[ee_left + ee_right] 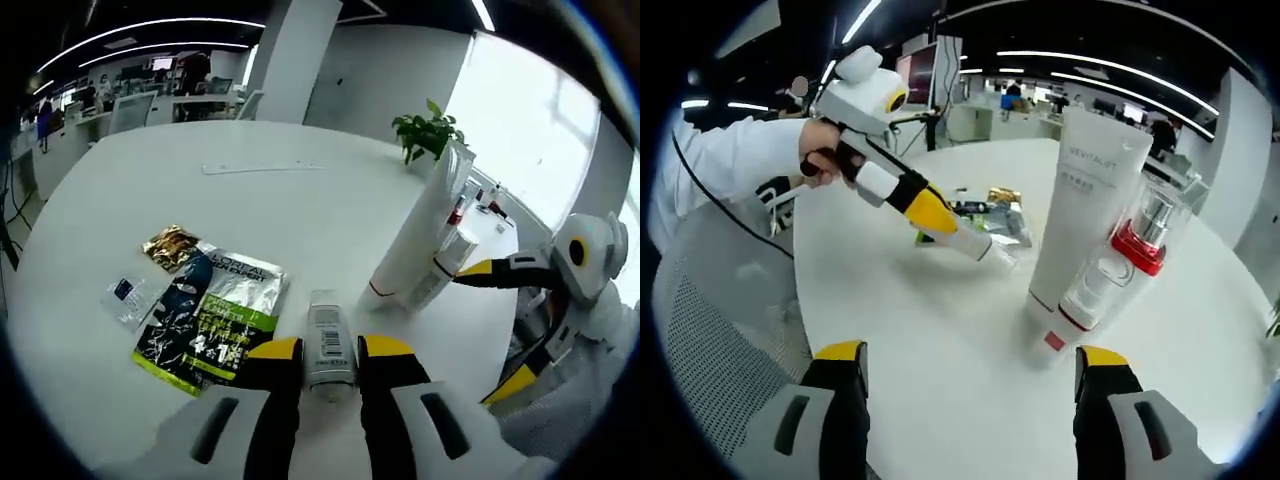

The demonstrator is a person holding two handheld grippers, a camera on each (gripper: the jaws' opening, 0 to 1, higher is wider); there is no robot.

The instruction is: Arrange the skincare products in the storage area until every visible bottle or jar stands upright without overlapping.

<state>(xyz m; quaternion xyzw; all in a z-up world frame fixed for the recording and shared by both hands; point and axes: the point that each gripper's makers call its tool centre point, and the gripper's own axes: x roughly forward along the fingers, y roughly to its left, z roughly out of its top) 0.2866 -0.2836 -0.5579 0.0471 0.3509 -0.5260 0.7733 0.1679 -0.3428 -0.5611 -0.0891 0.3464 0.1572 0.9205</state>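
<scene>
A small silver tube [330, 338] lies between my left gripper's [330, 350] yellow-tipped jaws, which are shut on it. In the right gripper view a hand holds that left gripper [940, 222], and the silver tube [980, 247] slants down with its far end close to the table. A tall white tube [415, 235] [1085, 190] stands on its cap. A clear bottle with a red collar [1122, 262] [450, 250] leans close against it. My right gripper [970, 360] is open, its jaws wide apart just short of that pair. It enters the left gripper view from the right [497, 325].
On the round white table [260, 200] lie a green and black sachet [210, 315], a gold sachet [170, 245] and a small clear packet [130, 295], left of the silver tube. A potted plant [428, 130] stands at the far edge. An office with desks lies behind.
</scene>
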